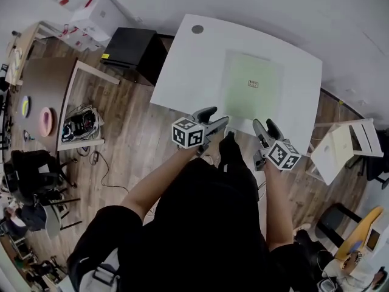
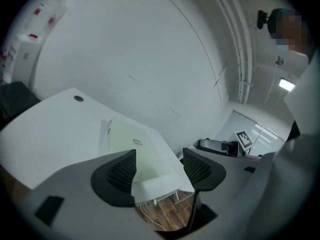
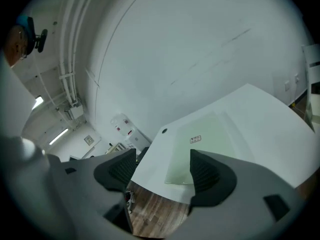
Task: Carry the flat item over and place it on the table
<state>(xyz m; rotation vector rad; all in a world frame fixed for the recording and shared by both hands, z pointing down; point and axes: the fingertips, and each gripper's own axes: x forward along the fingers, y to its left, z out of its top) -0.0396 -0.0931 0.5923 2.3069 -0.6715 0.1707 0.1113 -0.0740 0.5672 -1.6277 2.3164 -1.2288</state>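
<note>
A flat pale green sheet (image 1: 251, 85) with a small label lies on the white table (image 1: 188, 72), toward its right half. It also shows in the left gripper view as the green sheet (image 2: 127, 146) and in the right gripper view as the same sheet (image 3: 202, 139). My left gripper (image 1: 214, 119) hovers just off the table's near edge, open, with nothing between its jaws. My right gripper (image 1: 265, 128) stands beside it, also open and empty. Both point toward the sheet without touching it.
A black cabinet (image 1: 130, 48) stands at the table's left. A small white side table (image 1: 347, 146) sits to the right. A low brown table (image 1: 42, 96) and cables (image 1: 82, 123) are on the wooden floor at left. A round grommet (image 1: 197, 28) marks the far table corner.
</note>
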